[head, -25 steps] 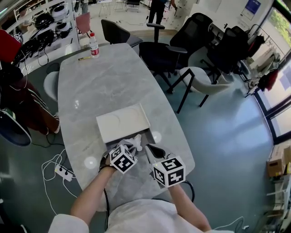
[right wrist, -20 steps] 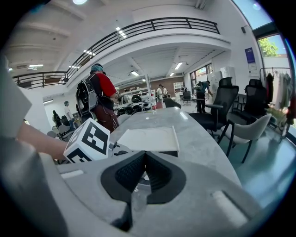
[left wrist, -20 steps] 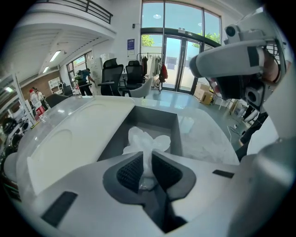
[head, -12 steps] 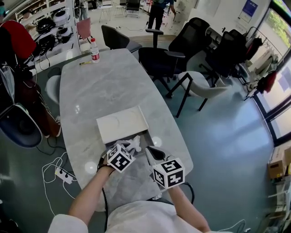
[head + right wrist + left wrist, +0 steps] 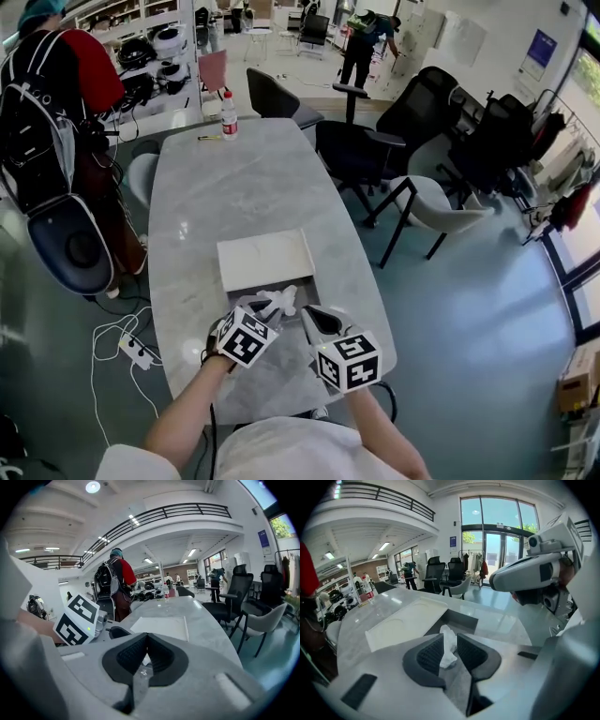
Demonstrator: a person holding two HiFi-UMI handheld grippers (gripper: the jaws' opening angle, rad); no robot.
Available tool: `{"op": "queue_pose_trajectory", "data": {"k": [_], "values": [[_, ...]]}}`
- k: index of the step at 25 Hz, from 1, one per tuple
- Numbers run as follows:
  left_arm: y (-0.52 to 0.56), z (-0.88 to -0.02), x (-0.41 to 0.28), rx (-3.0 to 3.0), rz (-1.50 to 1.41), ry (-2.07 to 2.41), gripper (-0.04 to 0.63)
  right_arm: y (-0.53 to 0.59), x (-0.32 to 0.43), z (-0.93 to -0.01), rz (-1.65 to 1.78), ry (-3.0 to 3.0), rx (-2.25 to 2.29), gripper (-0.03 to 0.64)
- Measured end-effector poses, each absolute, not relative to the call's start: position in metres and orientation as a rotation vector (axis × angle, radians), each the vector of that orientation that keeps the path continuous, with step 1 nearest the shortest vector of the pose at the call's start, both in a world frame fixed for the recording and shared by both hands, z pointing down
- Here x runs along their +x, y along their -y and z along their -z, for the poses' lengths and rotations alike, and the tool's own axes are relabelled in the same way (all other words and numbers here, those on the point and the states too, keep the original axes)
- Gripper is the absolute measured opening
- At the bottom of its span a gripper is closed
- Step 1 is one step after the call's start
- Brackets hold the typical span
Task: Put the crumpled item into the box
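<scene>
The long grey marble counter [image 5: 234, 187] lay open beyond the white box [image 5: 265, 260], with a bottle [image 5: 228, 114] at its far end. Chairs [image 5: 361, 150] crowded its right edge and a person [image 5: 66, 94] stood off its left. The left hand-held gripper [image 5: 450, 637] clenched the crumpled tissue [image 5: 448, 645] just short of the box. Beside it, the right hand-held gripper [image 5: 147, 635] was clenched on nothing.

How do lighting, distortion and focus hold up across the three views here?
Head view: evenly lit, sharp, straight lines bending toward the edges. Left gripper view: strong fisheye, dark corners, bright reflections on the table, yet the crumpled tissue in the jaws reads clearly. Right gripper view: same fisheye, overbright window, closed jaws slightly soft.
</scene>
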State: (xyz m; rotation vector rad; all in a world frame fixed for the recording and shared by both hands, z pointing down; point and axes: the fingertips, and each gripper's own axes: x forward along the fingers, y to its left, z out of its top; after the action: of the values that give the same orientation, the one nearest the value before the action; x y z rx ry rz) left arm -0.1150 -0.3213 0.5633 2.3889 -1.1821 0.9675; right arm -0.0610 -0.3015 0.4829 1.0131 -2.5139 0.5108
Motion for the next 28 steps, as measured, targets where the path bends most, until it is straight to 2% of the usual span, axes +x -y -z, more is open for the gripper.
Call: {"op": "queue_pose_trajectory", "data": {"k": [10,19,28], "values": [[0.293,-0.514,-0.103,2.296,-0.759,1.498,0.078,0.289,-0.041,-0.458,-0.454,2.641,0.857,0.003],[0.255,-0.477,-0.107,2.150,-0.527,1.785,0.033,0.267,-0.042,-0.443,-0.441,2.734,0.677,0.003],[0.231,-0.469,-0.098,2.037,-0.404,1.909,0.025,0.251,-0.035,-0.433,-0.403,2.790,0.540,0.003]]}}
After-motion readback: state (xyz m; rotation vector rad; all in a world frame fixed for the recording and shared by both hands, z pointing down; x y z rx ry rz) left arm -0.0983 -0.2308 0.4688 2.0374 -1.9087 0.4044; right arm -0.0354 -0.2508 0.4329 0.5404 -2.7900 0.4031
